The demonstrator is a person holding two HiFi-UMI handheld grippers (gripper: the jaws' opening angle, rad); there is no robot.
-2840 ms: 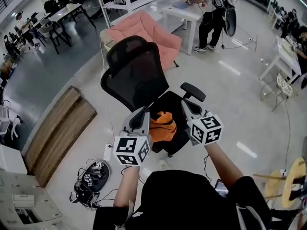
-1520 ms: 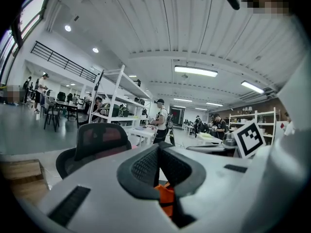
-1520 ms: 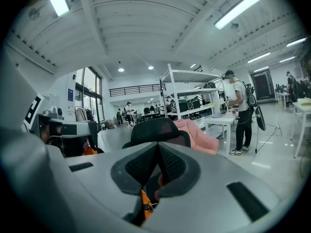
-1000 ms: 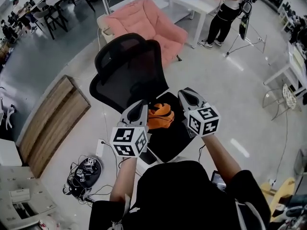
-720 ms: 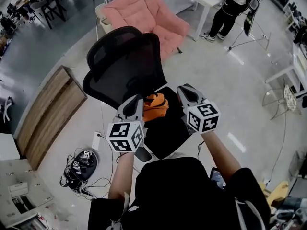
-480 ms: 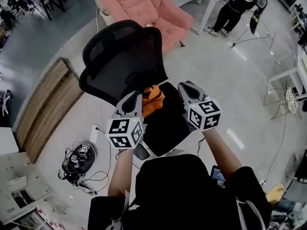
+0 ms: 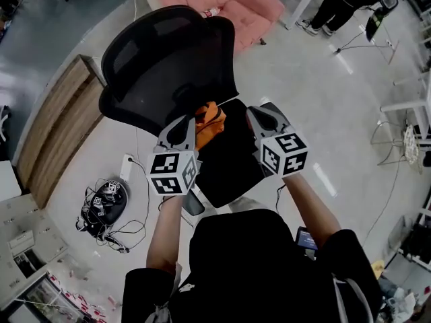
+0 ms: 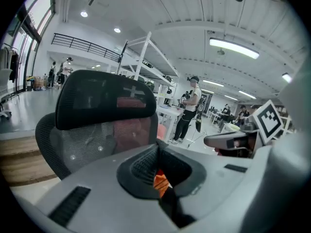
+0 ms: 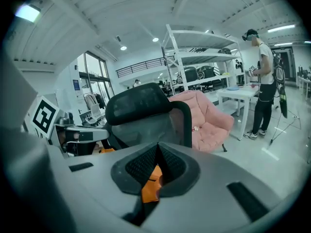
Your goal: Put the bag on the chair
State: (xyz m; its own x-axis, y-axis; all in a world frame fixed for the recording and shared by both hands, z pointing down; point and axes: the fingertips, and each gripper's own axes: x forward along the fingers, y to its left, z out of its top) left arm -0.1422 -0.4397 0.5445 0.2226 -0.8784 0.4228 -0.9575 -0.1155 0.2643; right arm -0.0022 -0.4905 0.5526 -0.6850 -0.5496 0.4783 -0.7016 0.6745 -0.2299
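Your left gripper (image 7: 182, 125) is clamped shut on the orange bag (image 7: 211, 120). Both grippers have come down and pushed forward since a second ago. The bag now hangs over the back edge of the chair's seat (image 7: 232, 163), close to the backrest (image 7: 168, 66). Your right gripper (image 7: 258, 116) is closed on orange fabric too. I judge the bag nearly set down, with only the release left.

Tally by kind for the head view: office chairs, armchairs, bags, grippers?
Office chairs: 1 (black mesh chair)
Armchairs: 1 (pink armchair)
Bags: 1 (orange bag)
Grippers: 2 (left gripper, right gripper)
Total: 5
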